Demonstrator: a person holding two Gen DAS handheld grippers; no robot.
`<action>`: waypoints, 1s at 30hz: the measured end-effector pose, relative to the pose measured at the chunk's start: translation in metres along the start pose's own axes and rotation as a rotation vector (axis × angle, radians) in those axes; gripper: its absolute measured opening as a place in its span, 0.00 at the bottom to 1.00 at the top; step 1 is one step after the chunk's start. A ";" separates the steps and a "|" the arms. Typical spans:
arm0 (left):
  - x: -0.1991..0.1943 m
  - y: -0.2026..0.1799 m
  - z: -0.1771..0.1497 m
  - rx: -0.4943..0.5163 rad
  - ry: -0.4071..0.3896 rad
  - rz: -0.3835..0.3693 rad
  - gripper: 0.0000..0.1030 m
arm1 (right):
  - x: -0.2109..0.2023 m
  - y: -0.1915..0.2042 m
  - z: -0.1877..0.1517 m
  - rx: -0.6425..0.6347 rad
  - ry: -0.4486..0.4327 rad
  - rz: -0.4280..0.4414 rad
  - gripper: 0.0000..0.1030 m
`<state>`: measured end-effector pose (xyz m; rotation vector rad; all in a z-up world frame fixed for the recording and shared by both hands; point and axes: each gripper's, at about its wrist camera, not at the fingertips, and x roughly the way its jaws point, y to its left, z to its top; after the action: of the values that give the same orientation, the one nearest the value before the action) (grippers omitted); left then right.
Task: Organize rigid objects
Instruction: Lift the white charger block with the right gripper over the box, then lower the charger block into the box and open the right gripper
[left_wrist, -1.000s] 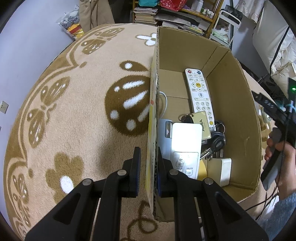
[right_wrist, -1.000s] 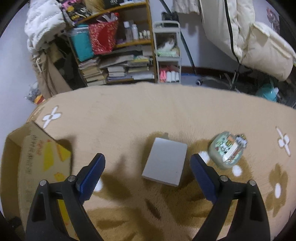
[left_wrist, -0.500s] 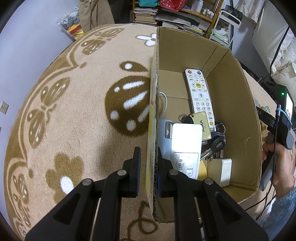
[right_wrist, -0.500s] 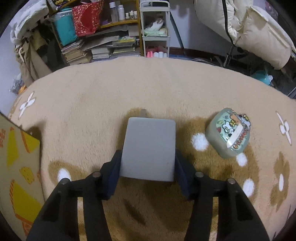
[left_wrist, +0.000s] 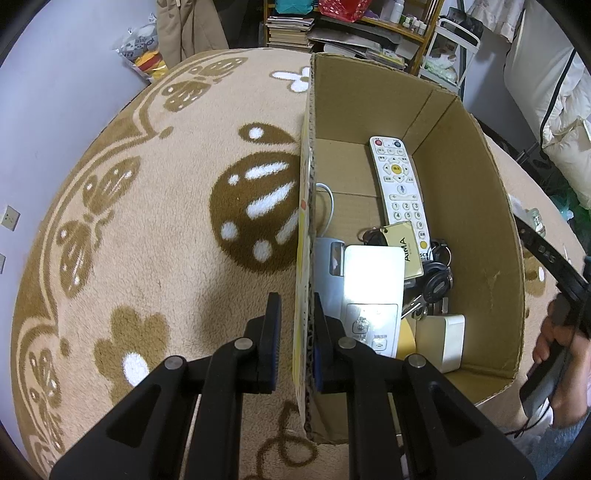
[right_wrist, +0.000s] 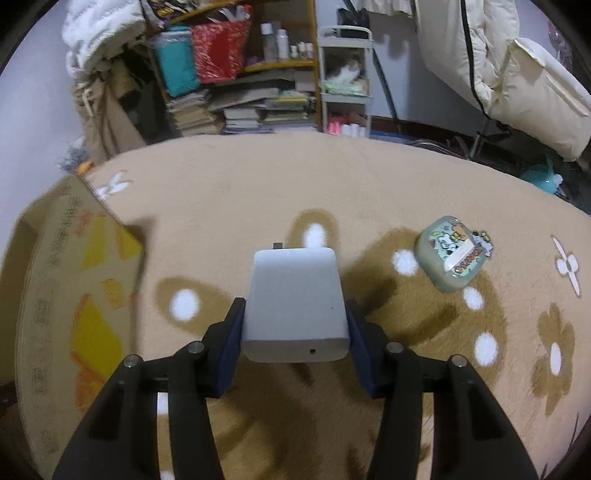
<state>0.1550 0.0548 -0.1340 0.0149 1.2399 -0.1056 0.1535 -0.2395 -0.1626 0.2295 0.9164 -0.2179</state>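
We're pinching the near left wall of the cardboard box (left_wrist: 476, 206) w/ the left gripper (left_wrist: 295, 343), one pad outside, one inside, jaws nearly pressed together on the cardboard. We're clamping the grey power bank (right_wrist: 295, 299) w/ the right gripper (right_wrist: 295, 343), pads pressing on both its long sides, and it's riding tilted above the rug (right_wrist: 258, 184), clear of the pile. That gripper's jaws have just been closing, w/ the bank between them.

Inside the box, along the near end, a white device (left_wrist: 371, 291) is lying flat beside the left wall, a small white block (left_wrist: 441, 341) sitting in the near right corner. A bunch of keys (left_wrist: 434, 273) w/ a yellow tag is lying mid-box, and a white remote (left_wrist: 400, 188) is stretching toward the far end.

Out on the rug, right of the power bank and well apart, a small stickered case (right_wrist: 448, 253) is lying. The box is standing at the rug's left edge in the right wrist view. A hand (left_wrist: 557, 339) is showing at the box's right, outside it.
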 end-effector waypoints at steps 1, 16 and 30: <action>0.000 0.000 0.000 0.000 0.000 0.000 0.13 | -0.006 0.004 0.000 -0.010 -0.014 0.010 0.54; 0.000 0.000 -0.001 0.001 -0.001 0.001 0.13 | -0.103 0.092 0.008 -0.177 -0.241 0.304 0.54; 0.000 0.001 -0.002 0.000 -0.003 -0.001 0.13 | -0.084 0.138 -0.028 -0.383 -0.160 0.354 0.54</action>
<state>0.1535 0.0560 -0.1351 0.0142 1.2370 -0.1063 0.1218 -0.0924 -0.0970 0.0153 0.7277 0.2633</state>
